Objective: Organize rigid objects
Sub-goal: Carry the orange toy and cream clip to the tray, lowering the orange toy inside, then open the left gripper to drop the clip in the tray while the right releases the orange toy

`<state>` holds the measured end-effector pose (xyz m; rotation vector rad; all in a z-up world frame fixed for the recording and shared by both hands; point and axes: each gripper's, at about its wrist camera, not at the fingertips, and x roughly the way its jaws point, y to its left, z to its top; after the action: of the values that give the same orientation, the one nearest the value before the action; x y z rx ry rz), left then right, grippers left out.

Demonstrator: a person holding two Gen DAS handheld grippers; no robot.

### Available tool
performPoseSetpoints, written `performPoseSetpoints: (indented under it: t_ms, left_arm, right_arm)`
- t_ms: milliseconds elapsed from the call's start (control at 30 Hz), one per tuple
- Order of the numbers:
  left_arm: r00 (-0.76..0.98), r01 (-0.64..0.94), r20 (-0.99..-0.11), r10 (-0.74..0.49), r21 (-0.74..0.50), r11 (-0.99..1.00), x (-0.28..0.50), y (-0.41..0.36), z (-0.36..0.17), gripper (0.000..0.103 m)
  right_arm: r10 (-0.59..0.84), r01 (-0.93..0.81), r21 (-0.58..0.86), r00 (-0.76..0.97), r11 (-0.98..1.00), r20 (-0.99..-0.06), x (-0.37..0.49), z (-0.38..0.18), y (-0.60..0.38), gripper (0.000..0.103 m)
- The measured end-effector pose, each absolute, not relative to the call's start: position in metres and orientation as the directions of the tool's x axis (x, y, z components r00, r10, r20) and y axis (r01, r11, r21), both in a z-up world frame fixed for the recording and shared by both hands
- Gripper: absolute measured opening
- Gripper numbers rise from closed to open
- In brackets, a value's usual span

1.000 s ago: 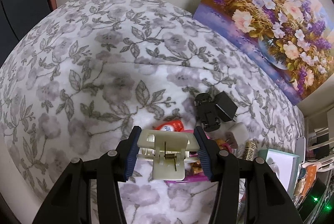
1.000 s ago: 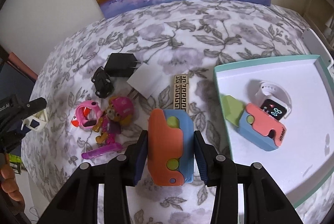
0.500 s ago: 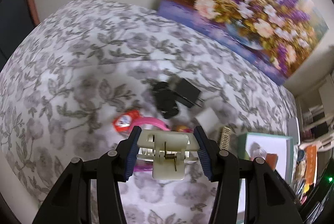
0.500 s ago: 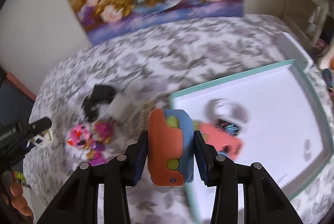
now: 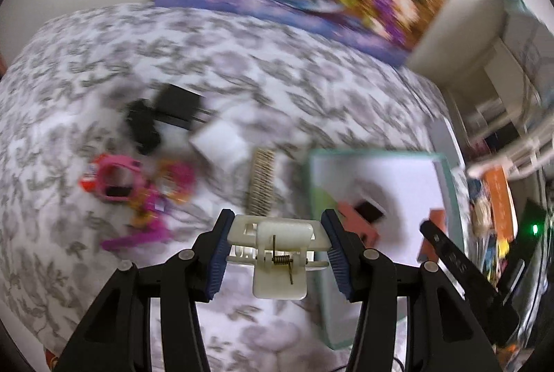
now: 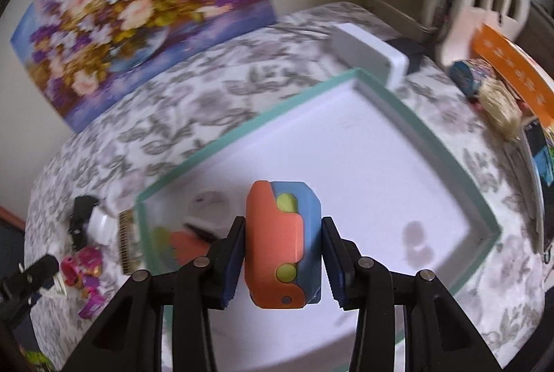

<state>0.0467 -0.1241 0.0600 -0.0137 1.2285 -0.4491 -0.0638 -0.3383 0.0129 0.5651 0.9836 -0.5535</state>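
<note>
My left gripper (image 5: 277, 252) is shut on a cream plastic spring clip (image 5: 278, 254), held above the flowered bedspread just left of the teal-rimmed white tray (image 5: 446, 178). My right gripper (image 6: 283, 259) is shut on an orange-and-blue toy block with yellow-green dots (image 6: 282, 244), hanging over the white floor of the tray (image 6: 263, 121). A similar orange-and-blue block (image 6: 188, 245) and a white watch (image 6: 207, 200) lie in the tray's left corner. The right gripper's black finger (image 5: 450, 254) shows over the tray in the left wrist view.
Left of the tray lie a patterned comb (image 5: 261, 183), a white charger (image 5: 221, 141), black adapters (image 5: 162, 115), and pink toys (image 5: 119, 183). A flower painting (image 6: 138, 8) leans on the wall. A white box (image 6: 368, 53) and shelf clutter (image 6: 498, 74) sit at the right.
Both grippers have swung right across the bed, each keeping its object. The tray has come under the right gripper and close beside the left one; the loose toys have slid to the left.
</note>
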Motion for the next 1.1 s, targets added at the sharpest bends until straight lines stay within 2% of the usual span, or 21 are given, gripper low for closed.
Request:
performPoseSetpoints:
  t_ms: [467,867,1100]
  left_arm:
    - [0.14,0.554,-0.947,-0.289,-0.166,0.816,-0.013,-0.212,0.028,0.053]
    - [0.041,0.591,-0.98,-0.193,-0.132,0.796,-0.025,-0.229,-0.019,0.053]
    - [0.018,0.591,-0.981,-0.193,-0.145,0.793,-0.023,-0.232,-0.026,0.054]
  right_arm:
    - [-0.183,0.719,0.181,0.397,0.671,-0.899,-0.088,-0.004,-0.371,0.045]
    - [-0.148,0.718,0.168,0.355,0.676,-0.923,-0.088,-0.021,-0.37,0.045]
    - [-0.14,0.708,0.159,0.344,0.688,-0.929,-0.084,-0.024,-0.367,0.046]
